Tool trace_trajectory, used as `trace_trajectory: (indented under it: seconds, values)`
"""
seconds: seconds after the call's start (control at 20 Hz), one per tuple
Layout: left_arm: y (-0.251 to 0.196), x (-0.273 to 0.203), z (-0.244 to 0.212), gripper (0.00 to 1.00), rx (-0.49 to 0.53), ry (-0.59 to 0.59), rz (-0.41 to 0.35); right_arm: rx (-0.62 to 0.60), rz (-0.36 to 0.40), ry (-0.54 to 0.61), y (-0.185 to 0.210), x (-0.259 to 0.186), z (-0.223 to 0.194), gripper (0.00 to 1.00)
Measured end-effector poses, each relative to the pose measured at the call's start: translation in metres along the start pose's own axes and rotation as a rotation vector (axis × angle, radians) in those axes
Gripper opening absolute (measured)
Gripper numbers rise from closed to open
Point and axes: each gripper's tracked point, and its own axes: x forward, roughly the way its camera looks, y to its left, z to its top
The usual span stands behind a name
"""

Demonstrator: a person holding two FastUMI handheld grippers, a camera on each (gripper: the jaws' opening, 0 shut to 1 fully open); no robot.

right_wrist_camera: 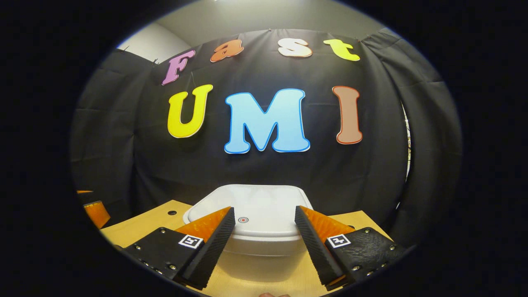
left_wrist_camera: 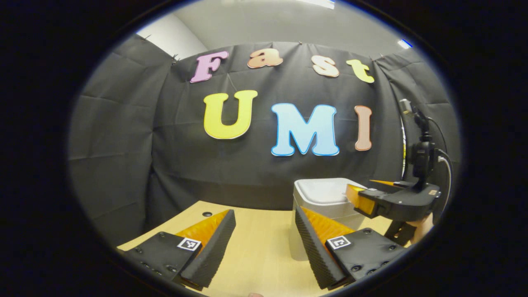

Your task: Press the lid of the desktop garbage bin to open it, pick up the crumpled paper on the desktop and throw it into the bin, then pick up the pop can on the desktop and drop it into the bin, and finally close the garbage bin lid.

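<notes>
- The left claw (left_wrist_camera: 265, 231) was spread wide over the wooden worktop (left_wrist_camera: 255, 251), gripping nothing.
- The white garbage bin (left_wrist_camera: 324, 198) stood on the worktop just beyond its right finger, lid (left_wrist_camera: 321, 190) closed.
- The right claw (right_wrist_camera: 265, 231) was also spread and empty, its fingers flanking the bin's lid (right_wrist_camera: 255, 210) from above.
- In the left gripper view the right claw (left_wrist_camera: 365, 194) hovered at the bin's far edge.

White bin (right_wrist_camera: 264, 231) on wooden table (left_wrist_camera: 255, 255)

Black cloth wall (left_wrist_camera: 255, 165); wooden table (left_wrist_camera: 260, 247); grey ceiling (left_wrist_camera: 288, 24).
</notes>
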Motion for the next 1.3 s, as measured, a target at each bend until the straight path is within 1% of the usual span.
trace_trajectory:
  seconds: [0.25,0.6,0.75,1.0,1.2,1.3]
  values:
    - [-0.009,0.009,0.003,0.95,0.026,-0.028,-0.035,-0.018,-0.040,-0.010,-0.010,-0.049,0.001,0.94]
    - [-0.014,0.013,0.000,0.95,0.023,-0.038,-0.085,-0.050,-0.083,-0.045,-0.005,-0.097,0.010,0.94]
    - [-0.010,0.014,0.000,0.95,0.036,-0.042,-0.105,-0.028,-0.099,-0.056,0.001,-0.104,0.013,0.93]
    - [-0.004,0.017,-0.001,0.95,0.048,-0.051,-0.141,-0.040,-0.142,-0.031,0.002,-0.110,0.008,0.94]
    - [0.003,0.021,0.000,0.95,0.032,-0.066,-0.152,-0.061,-0.170,-0.019,0.003,-0.118,0.009,0.94]
    - [0.007,0.022,0.000,0.95,0.045,-0.079,-0.151,-0.069,-0.178,-0.009,0.005,-0.120,0.008,0.94]
